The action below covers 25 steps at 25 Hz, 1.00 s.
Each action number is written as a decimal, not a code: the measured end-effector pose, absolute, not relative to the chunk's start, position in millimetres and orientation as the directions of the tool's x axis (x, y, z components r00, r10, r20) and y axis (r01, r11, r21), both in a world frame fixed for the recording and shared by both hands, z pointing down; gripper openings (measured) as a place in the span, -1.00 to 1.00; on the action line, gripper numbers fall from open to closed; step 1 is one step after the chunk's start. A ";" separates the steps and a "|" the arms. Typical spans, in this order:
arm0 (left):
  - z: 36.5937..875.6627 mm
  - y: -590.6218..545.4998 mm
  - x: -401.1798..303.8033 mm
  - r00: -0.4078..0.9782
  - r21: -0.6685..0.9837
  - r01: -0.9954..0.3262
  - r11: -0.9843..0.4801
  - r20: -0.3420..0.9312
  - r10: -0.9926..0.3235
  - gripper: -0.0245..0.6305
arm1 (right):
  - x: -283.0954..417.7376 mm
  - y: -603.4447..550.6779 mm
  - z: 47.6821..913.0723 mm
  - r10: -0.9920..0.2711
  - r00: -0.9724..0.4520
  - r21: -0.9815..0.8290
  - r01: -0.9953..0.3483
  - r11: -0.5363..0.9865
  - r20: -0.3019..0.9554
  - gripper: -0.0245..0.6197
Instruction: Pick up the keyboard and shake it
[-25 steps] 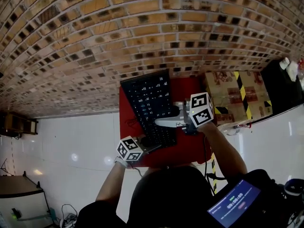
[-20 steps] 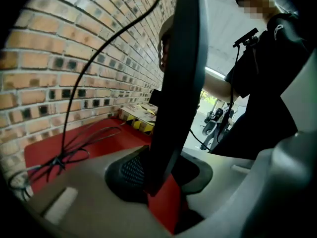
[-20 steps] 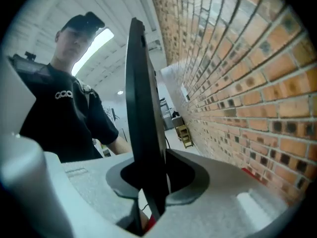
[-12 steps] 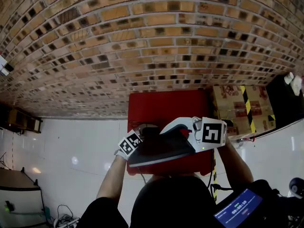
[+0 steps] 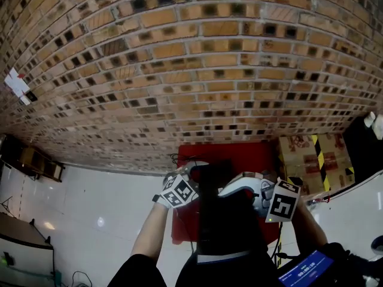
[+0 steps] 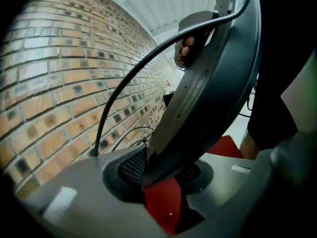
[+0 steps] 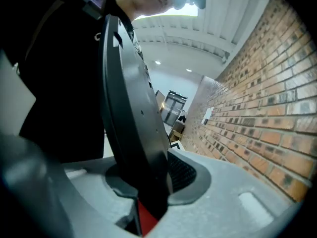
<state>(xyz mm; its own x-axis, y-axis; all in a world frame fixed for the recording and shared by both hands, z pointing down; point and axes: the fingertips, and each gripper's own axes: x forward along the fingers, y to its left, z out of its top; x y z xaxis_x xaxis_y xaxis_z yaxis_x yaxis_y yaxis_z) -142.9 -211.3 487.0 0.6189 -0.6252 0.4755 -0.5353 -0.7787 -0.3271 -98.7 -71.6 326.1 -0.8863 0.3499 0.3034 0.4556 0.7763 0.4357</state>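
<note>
The black keyboard [image 5: 230, 220] is off the red table [image 5: 239, 151] and stands steeply on edge in front of me, its dark back towards the head view. My left gripper [image 5: 190, 181] is shut on its left end and my right gripper [image 5: 239, 187] on its right end. In the left gripper view the keyboard [image 6: 213, 83] rises out of the left gripper [image 6: 163, 175], pinched between the pads, and its cable [image 6: 124, 88] arcs up beside it. The right gripper view shows the right gripper [image 7: 148, 182] clamped on the keyboard's [image 7: 131, 113] edge.
A brick wall [image 5: 191, 58] stands right behind the table. A cardboard box [image 5: 311, 160] with yellow-black tape sits to the table's right. White tiled floor [image 5: 90, 208] lies to the left, with a wooden piece [image 5: 33, 160] at the far left.
The keyboard lay flat on the red table, then came up with both grippers and tipped from slanted to nearly upright, closer to me. The head view has tilted up towards the wall.
</note>
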 end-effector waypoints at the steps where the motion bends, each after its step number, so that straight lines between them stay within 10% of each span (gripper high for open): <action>1: 480.1 -212.5 -143.8 0.611 -0.357 -0.531 -0.769 0.467 -0.639 -0.47 | -97.4 -69.5 324.1 0.343 -0.888 0.459 0.453 0.764 0.306 -0.67; 25: 497.0 -237.3 -124.6 0.602 -0.436 -0.420 -0.796 0.523 -0.603 -0.49 | -88.5 -84.9 345.3 0.233 -0.910 0.505 0.387 0.771 0.342 -0.66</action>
<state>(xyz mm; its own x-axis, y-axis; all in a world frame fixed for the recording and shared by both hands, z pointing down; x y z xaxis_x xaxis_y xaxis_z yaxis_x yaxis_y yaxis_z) -124.6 -237.3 497.0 0.6019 -0.6033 0.5232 -0.4196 -0.7964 -0.4356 -88.5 -84.9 345.3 -0.9103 0.2329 0.3421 0.3872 0.7712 0.5054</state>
